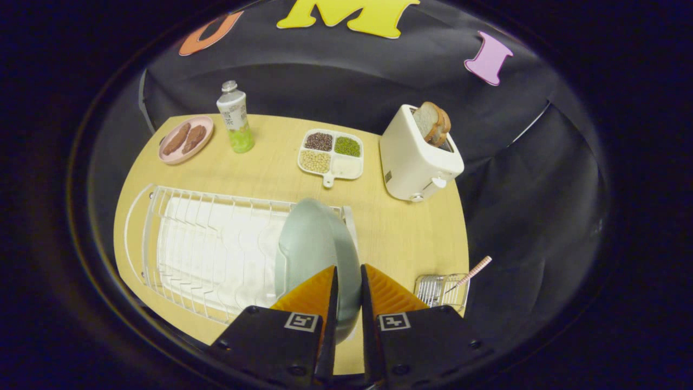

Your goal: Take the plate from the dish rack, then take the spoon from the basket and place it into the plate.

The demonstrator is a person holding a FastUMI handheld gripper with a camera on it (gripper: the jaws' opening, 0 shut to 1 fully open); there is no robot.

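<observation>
At the right end of the white wire dish rack (216,254), the pale green plate (316,249) stands on edge, its rim caught between the nearly closed fingers of the gripper (349,284), which seem to pinch it. Glazed and smooth, that rim could slip or swing if lifted crooked, or snag a rack wire and drag the light frame. Right of the rack, a small wire basket (436,290) holds the spoon (471,274), its thin striped handle jutting over the wooden table (400,233) edge.

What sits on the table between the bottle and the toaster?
In the gripper view, a divided tray of grains and beans sits between the bottle and the toaster.
</observation>
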